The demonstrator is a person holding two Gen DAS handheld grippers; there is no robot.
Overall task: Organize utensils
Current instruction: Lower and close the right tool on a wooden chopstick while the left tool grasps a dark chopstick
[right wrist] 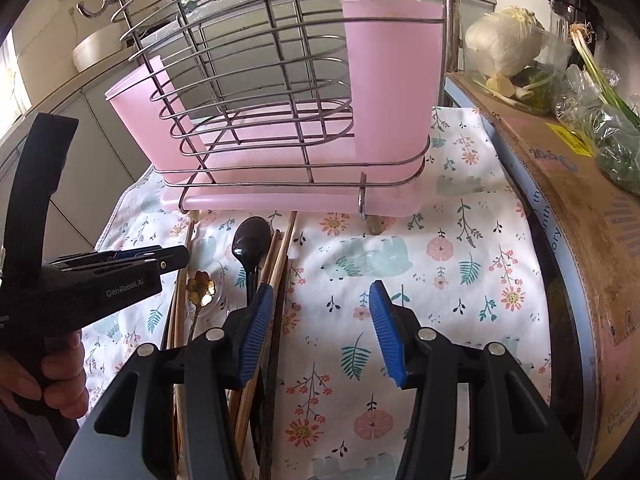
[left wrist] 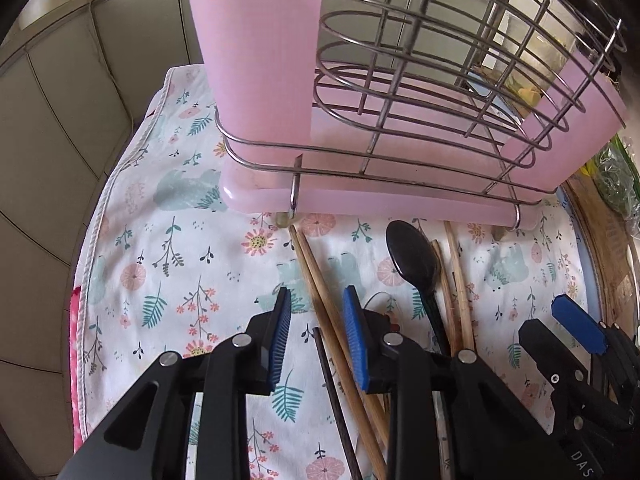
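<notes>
A wire utensil rack [left wrist: 404,80] with pink plastic liners stands on the floral cloth [left wrist: 168,264]; it also shows in the right wrist view [right wrist: 256,92]. In front of it lie wooden chopsticks [left wrist: 320,284], a black spoon [left wrist: 414,260] and a dark chopstick [left wrist: 332,392]. My left gripper [left wrist: 318,336] is open above the chopsticks, empty. My right gripper [right wrist: 320,328] is open and empty over the cloth, just right of the chopsticks [right wrist: 276,268], black spoon [right wrist: 250,240] and a gold flower-handled spoon [right wrist: 200,288]. The left gripper [right wrist: 132,258] appears at the left there.
A cardboard box [right wrist: 576,184] borders the cloth on the right, with bagged greens [right wrist: 600,120] and a cabbage [right wrist: 504,40] on top. Cabinet fronts [left wrist: 52,128] lie beyond the cloth's left edge. The right gripper [left wrist: 576,320] shows at the left view's right side.
</notes>
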